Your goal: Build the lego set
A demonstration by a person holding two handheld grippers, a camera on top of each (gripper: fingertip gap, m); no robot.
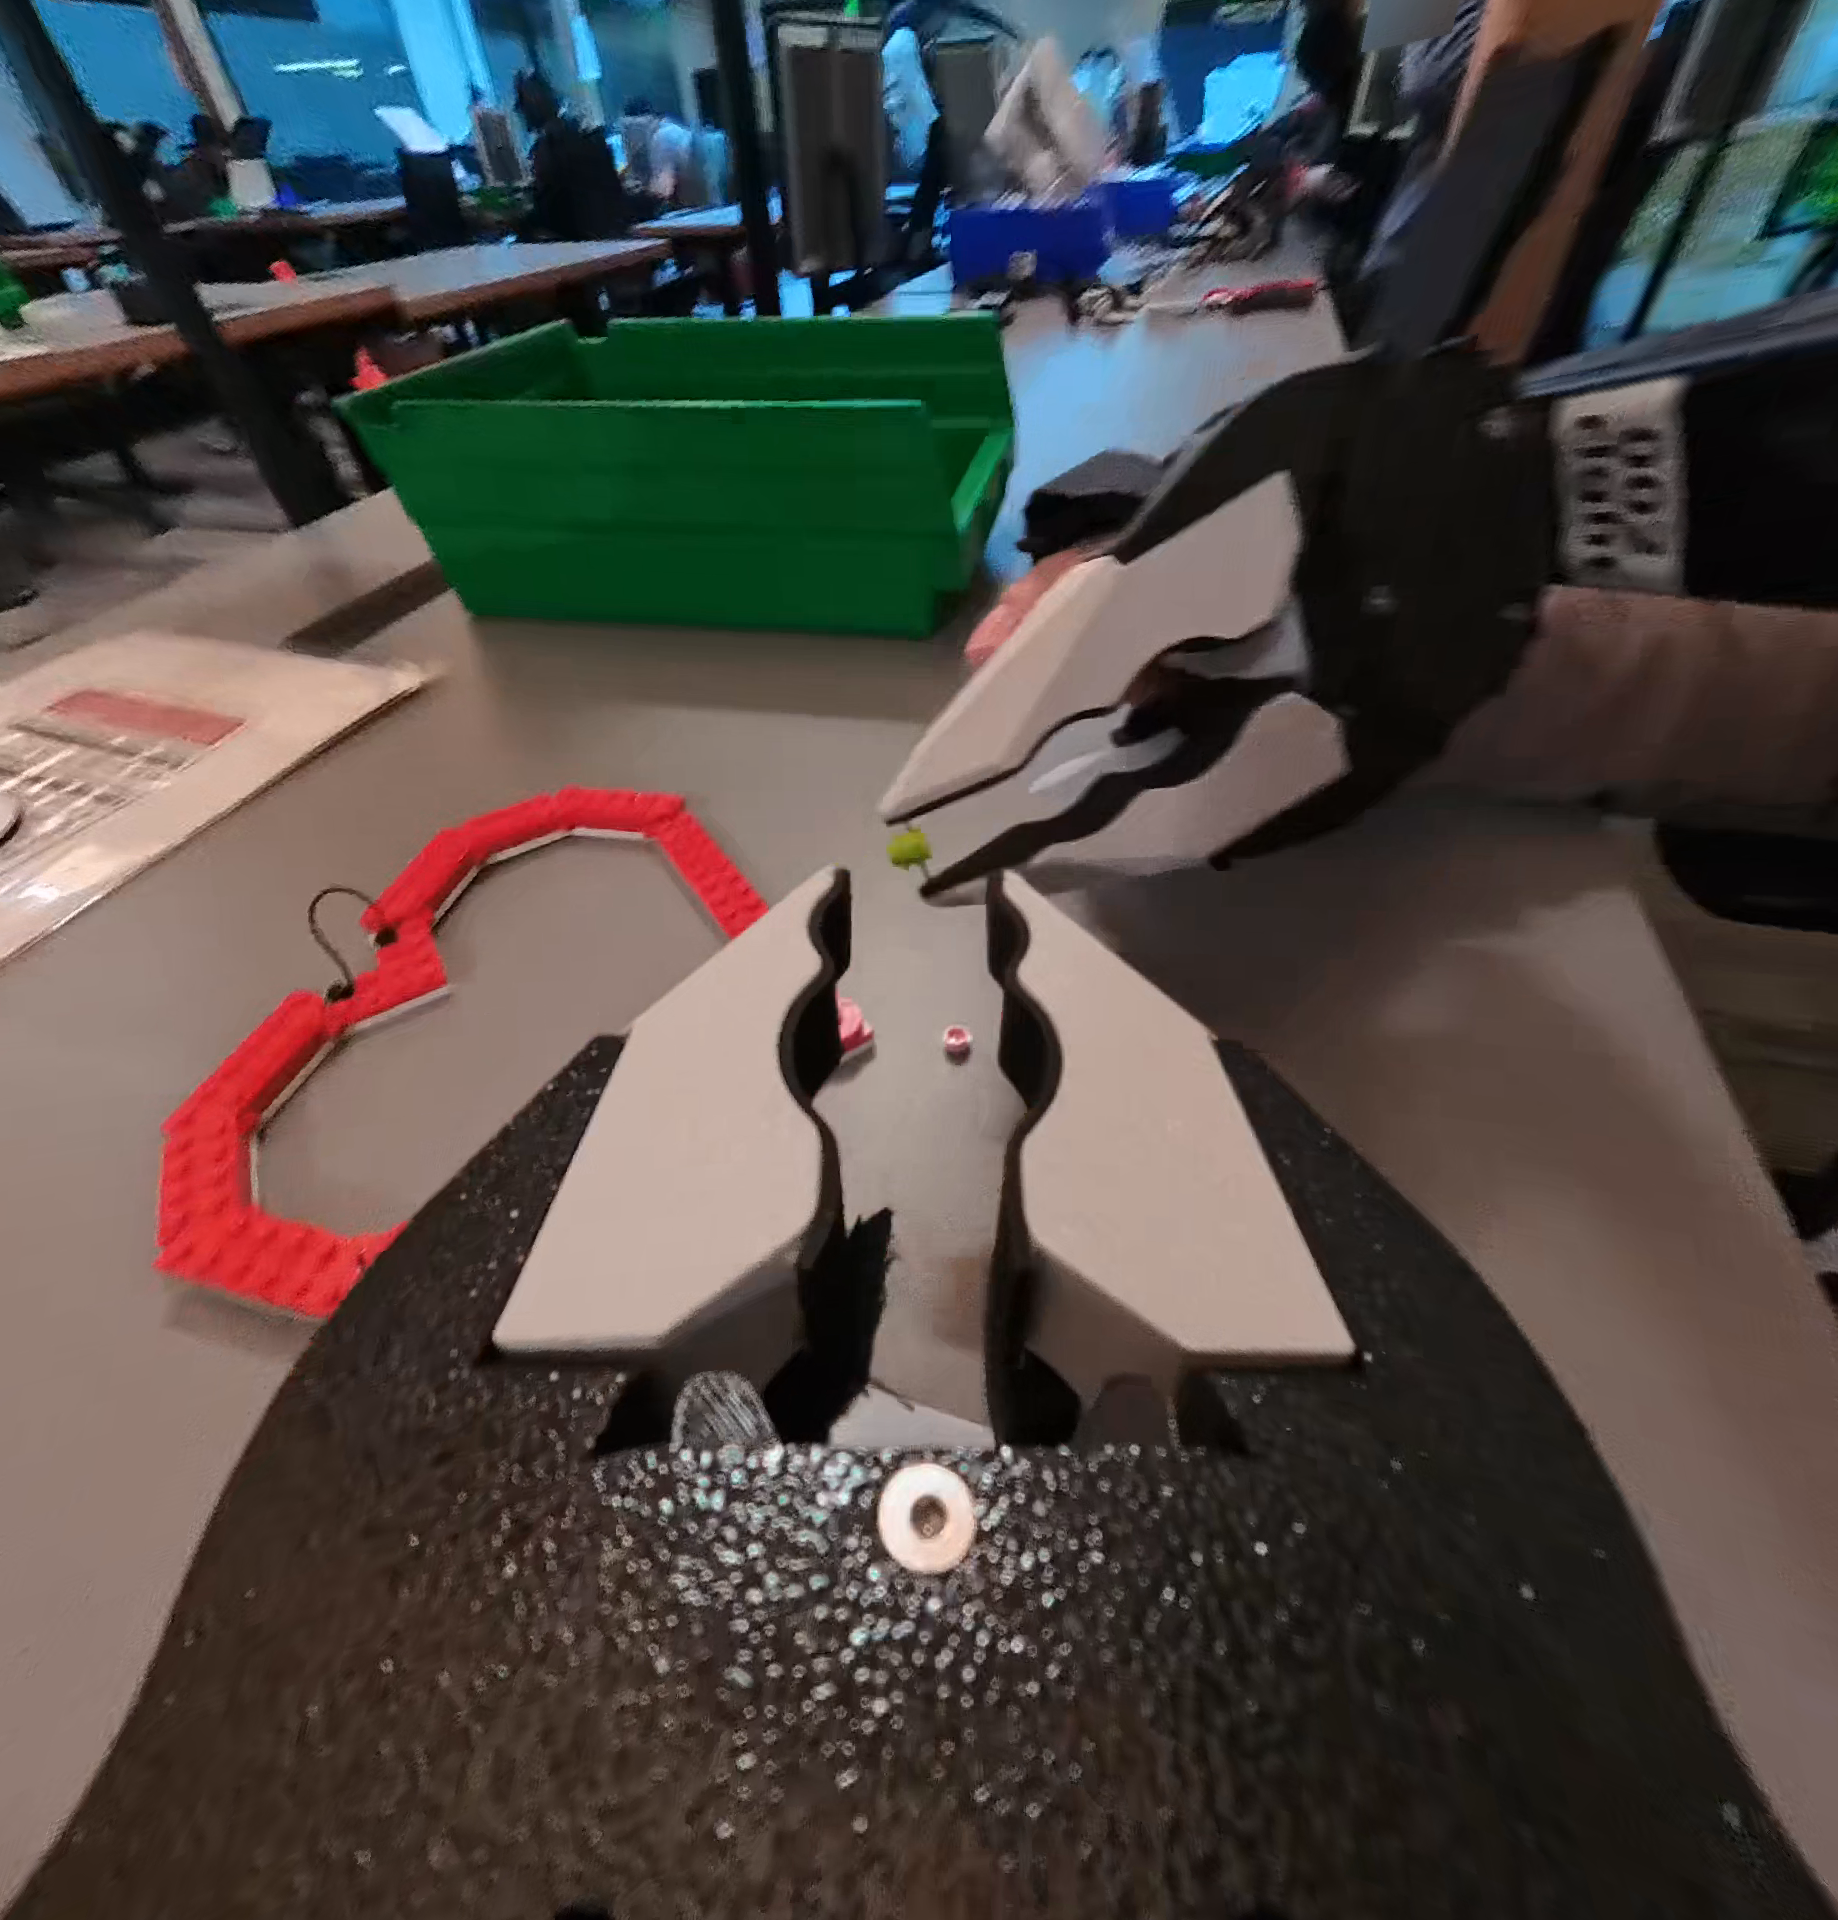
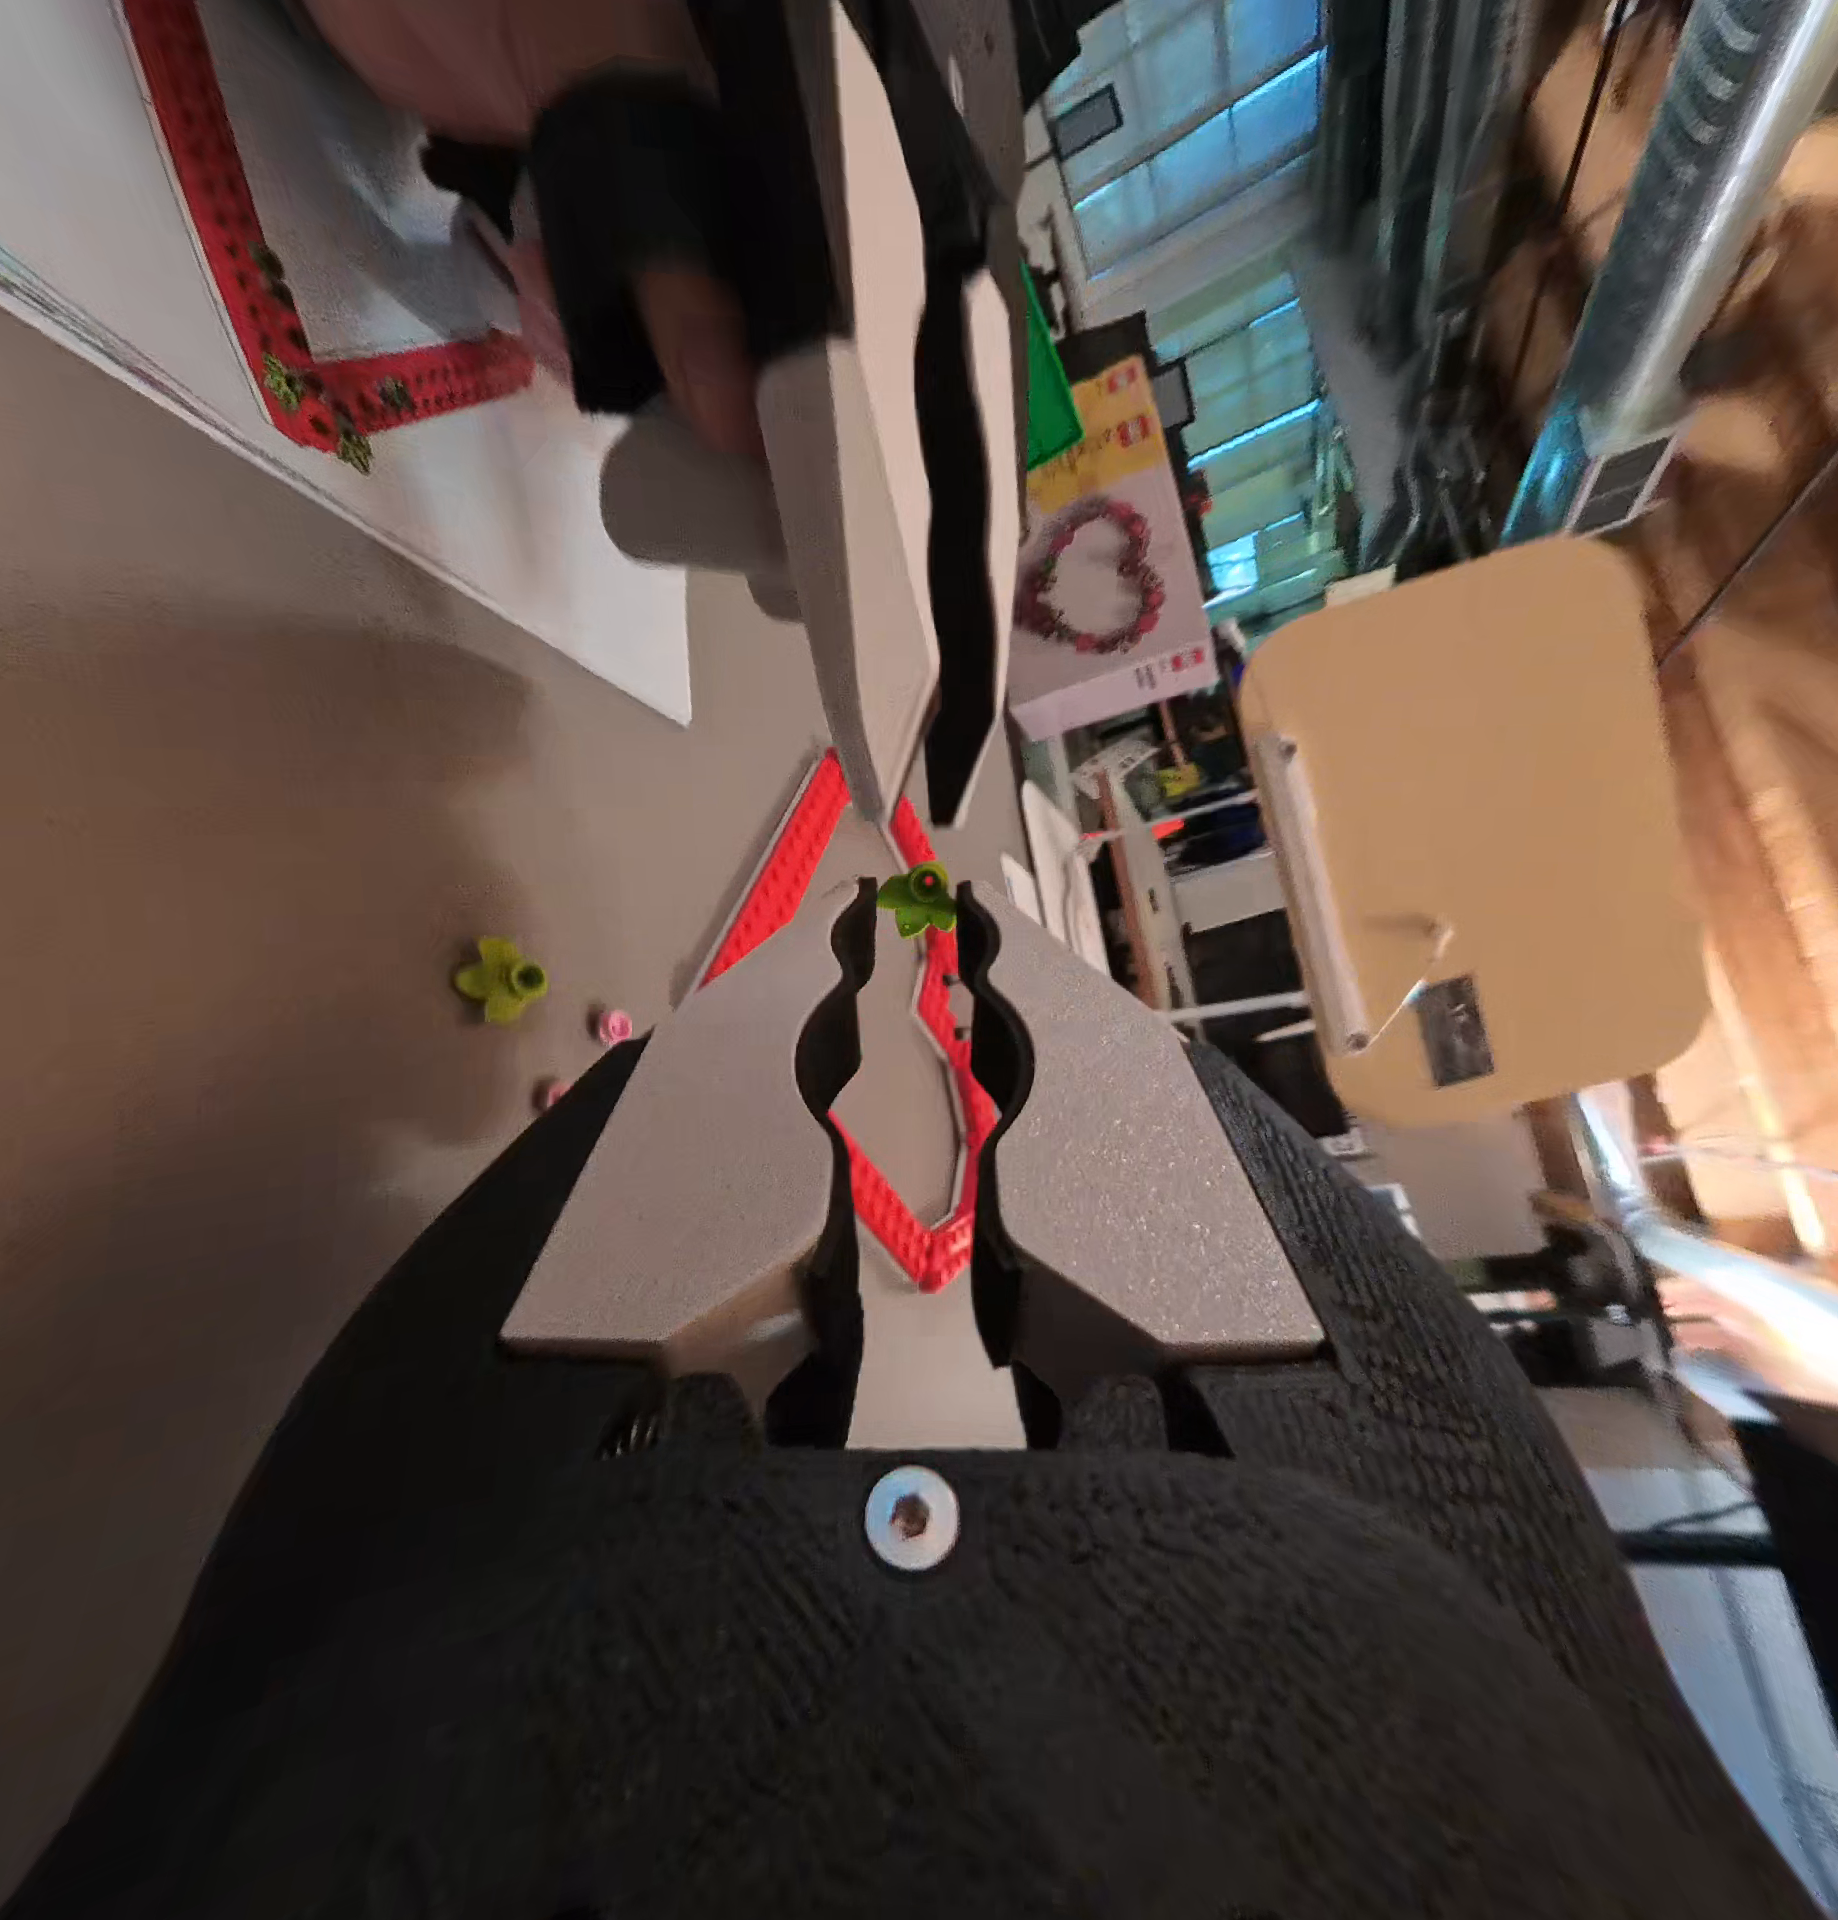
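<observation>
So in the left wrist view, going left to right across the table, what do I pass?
Instruction sheet → red heart-shaped frame → small pink stud between the left gripper's fingers → right gripper holding a lime green piece.

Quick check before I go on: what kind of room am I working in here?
Probably a shared workshop or lab, not a home: rows of long tables run behind the green bin, blue crates sit farther back, and big windows line one wall.
</observation>
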